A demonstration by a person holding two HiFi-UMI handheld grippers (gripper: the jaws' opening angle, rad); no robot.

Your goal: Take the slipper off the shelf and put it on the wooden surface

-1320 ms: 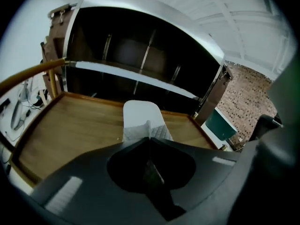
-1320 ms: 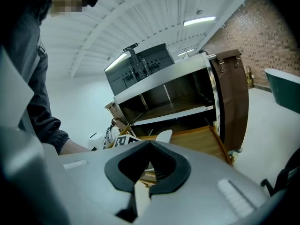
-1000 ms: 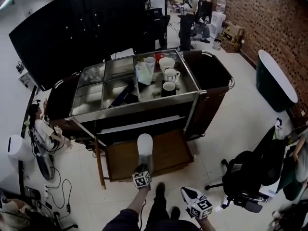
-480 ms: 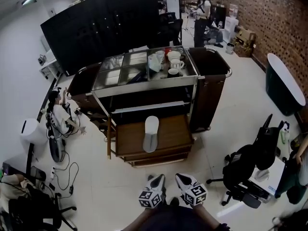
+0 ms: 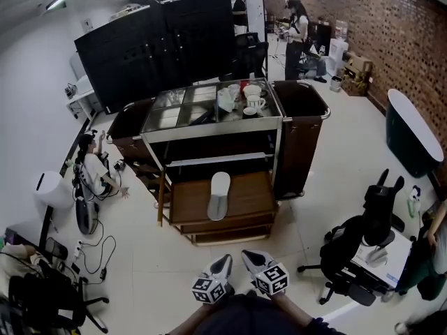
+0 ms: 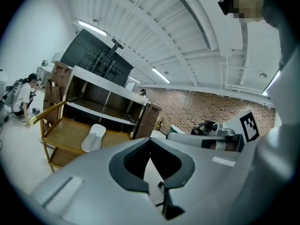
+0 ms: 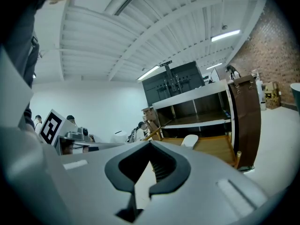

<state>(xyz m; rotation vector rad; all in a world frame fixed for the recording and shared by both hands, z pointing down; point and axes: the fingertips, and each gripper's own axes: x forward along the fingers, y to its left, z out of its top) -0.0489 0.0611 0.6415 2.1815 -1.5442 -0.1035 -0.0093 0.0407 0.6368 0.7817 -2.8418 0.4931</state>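
Note:
The pale slipper lies flat on the low wooden surface in front of the steel shelf cart, with nothing touching it. My left gripper and right gripper are drawn back close to my body, side by side, well short of the wood. Both are shut with nothing in them. In the left gripper view the slipper rests on the wood far ahead of the gripper. The right gripper view shows the slipper beyond that gripper.
Cups and trays sit on the cart's top. A person sits on the floor at left among cables. A black office chair stands at right, a dark tub beyond it. Another person stands at the back.
A second ago my left gripper was over the wooden surface at the slipper. It has let go and pulled back beside the right one, and the view has backed away from the cart.

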